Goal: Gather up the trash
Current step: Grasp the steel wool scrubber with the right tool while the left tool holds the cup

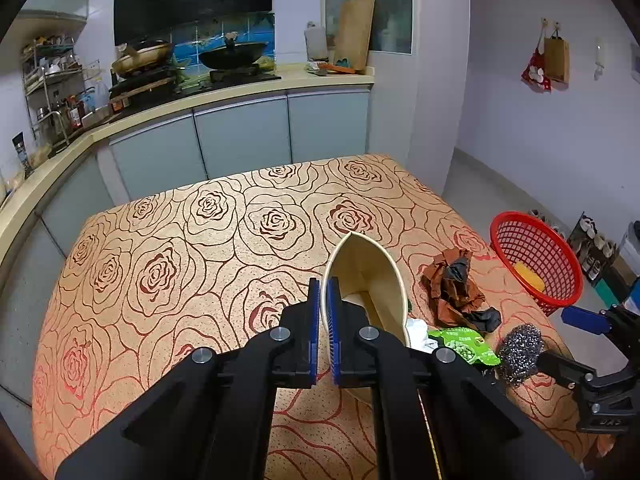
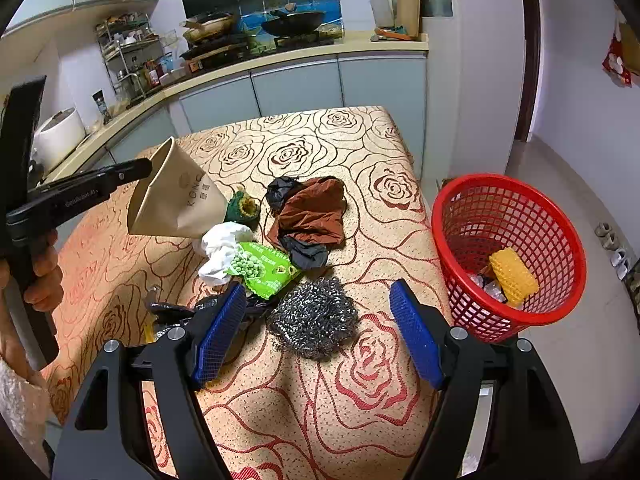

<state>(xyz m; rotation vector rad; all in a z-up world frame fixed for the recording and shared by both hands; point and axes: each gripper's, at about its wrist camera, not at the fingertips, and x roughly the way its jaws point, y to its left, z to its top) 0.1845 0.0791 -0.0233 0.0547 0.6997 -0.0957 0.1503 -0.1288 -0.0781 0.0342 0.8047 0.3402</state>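
My red basket (image 2: 508,256) sits off the table's right edge. My left gripper (image 1: 324,332) pinches the paper cup's (image 1: 368,276) rim, held aloft. My right gripper (image 2: 320,332), spread wide, should straddle the steel scourer (image 2: 314,316) squarely before closing.

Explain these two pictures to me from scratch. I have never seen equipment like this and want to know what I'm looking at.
There is no robot here: a person holds a two-finger gripping tool in each hand, and each tool carries a wide-angle camera looking out along its fingers. One picture comes from the left tool, the other from the right.

The left gripper is shut on the rim of a squashed paper cup, lifted above the table. The right gripper is open, hovering over a steel wool scrubber.

Also on the rose-patterned tablecloth: a green snack packet, white crumpled paper, and brown and black crumpled wrappers. A red basket beside the table already holds some scraps, including a yellow piece.
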